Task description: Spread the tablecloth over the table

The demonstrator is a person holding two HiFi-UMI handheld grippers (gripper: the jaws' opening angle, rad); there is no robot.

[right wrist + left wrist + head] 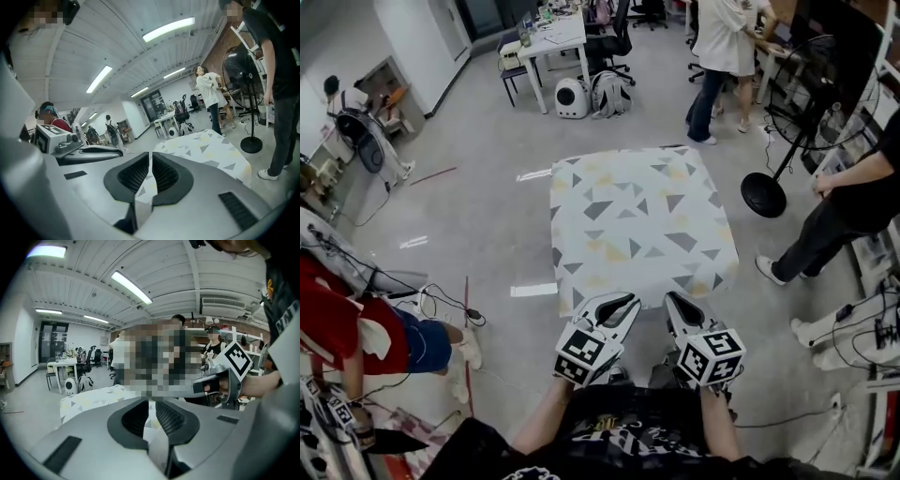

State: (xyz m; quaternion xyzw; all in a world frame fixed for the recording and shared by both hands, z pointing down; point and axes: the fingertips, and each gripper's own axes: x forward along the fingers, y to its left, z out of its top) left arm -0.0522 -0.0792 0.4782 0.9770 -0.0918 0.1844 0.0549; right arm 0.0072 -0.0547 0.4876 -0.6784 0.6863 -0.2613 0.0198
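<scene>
A white tablecloth (637, 225) printed with grey and yellow triangles covers a square table in the middle of the head view. Both grippers are at its near edge, side by side. My left gripper (617, 302) is shut on the near hem, and in the left gripper view a fold of the cloth (151, 427) is pinched between its jaws (149, 413). My right gripper (680, 305) is shut on the same hem further right, with the cloth (145, 187) squeezed between its dark pads (150, 176). The rest of the tablecloth (206, 150) stretches away flat behind it.
A black standing fan (787, 122) and a person in dark trousers (834, 225) are just right of the table. A person in red (347, 328) sits at the left among floor cables (422, 300). A white desk (553, 42) and another person (722, 56) are at the back.
</scene>
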